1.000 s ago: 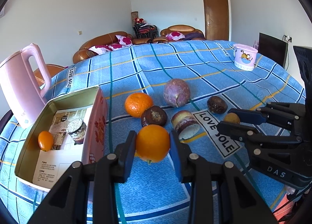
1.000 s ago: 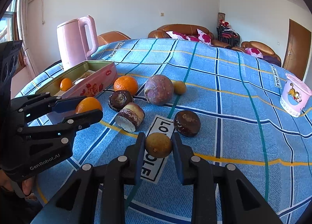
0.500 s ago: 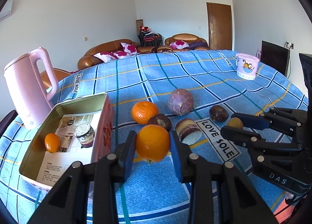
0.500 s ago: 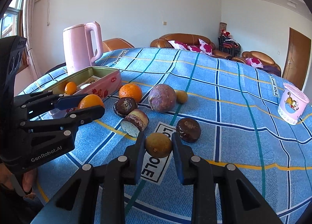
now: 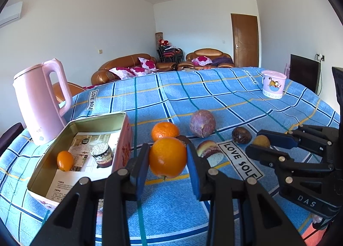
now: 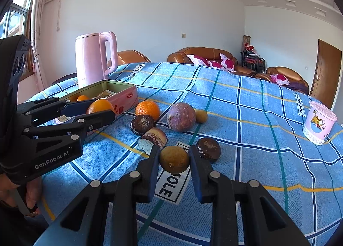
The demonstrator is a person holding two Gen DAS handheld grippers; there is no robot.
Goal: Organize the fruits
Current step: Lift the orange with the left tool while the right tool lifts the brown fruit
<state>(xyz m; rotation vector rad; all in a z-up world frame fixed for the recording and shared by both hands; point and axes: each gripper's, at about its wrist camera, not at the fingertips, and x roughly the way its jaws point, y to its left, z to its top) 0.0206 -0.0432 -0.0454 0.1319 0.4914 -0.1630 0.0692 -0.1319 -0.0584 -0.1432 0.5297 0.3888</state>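
My left gripper [image 5: 167, 163] is shut on an orange [image 5: 167, 157] and holds it above the blue checked cloth, right of the open tin box [image 5: 97, 118]. The box holds a small kumquat [image 5: 65, 160] and a little jar [image 5: 101, 154]. My right gripper [image 6: 174, 164] is shut on a brownish-yellow round fruit [image 6: 174, 159], lifted above the cloth. On the cloth lie a second orange [image 5: 164, 130], a purple passion fruit [image 5: 202, 123], dark wrinkled fruits [image 6: 208, 149] and a small yellow fruit [image 6: 201, 116].
A pink kettle [image 5: 40, 102] stands behind the box at the left. A pink cartoon cup [image 5: 272, 84] stands far right on the table. A cut brown roll-like piece [image 6: 153, 138] lies among the fruits. Sofas and a door are beyond.
Both grippers have risen higher above the table with their fruits still held; the table items sit lower in both views.
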